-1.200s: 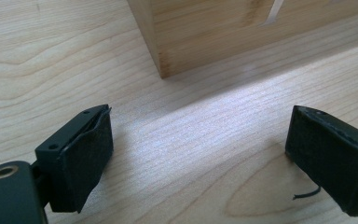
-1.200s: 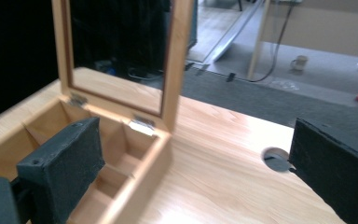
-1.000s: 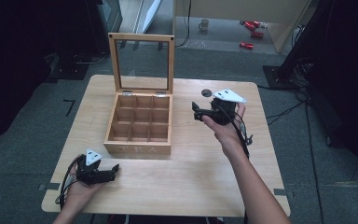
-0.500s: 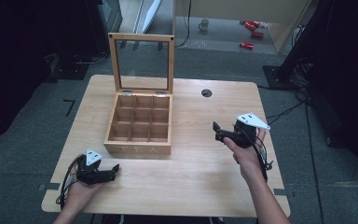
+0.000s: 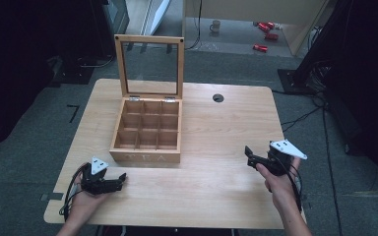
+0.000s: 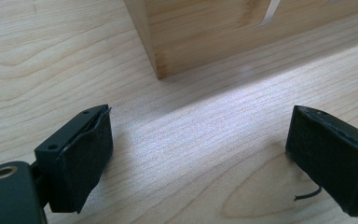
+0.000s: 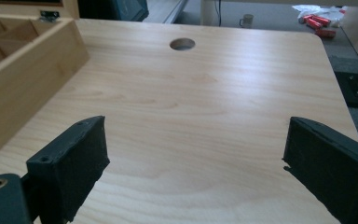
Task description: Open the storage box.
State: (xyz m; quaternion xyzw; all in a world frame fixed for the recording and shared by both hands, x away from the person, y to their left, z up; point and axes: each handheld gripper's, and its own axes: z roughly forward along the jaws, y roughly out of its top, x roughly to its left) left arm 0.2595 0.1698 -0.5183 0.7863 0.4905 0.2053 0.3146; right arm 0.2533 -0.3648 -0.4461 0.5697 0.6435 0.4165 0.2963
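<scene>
A wooden tea box (image 5: 147,132) stands open on the table (image 5: 216,128), its glass lid (image 5: 150,66) upright and its several compartments empty. My left gripper (image 5: 120,180) rests on the table near the front left corner, below the box, open with nothing between its jaws. The left gripper view has the box's front corner (image 6: 158,42) just ahead of that gripper (image 6: 200,158). My right gripper (image 5: 248,155) is held at the table's right front, open and empty. In the right gripper view the box's side wall (image 7: 28,93) lies to the left of that gripper (image 7: 196,172).
A round cable hole (image 5: 218,98) sits in the table behind the right gripper. Beyond the table, on the floor, are a mug (image 5: 215,25) and red cans (image 5: 266,34). Dark equipment stands at both sides.
My right gripper has moved from beside the box's right side back and down toward the table's right front edge. The left gripper has stayed put.
</scene>
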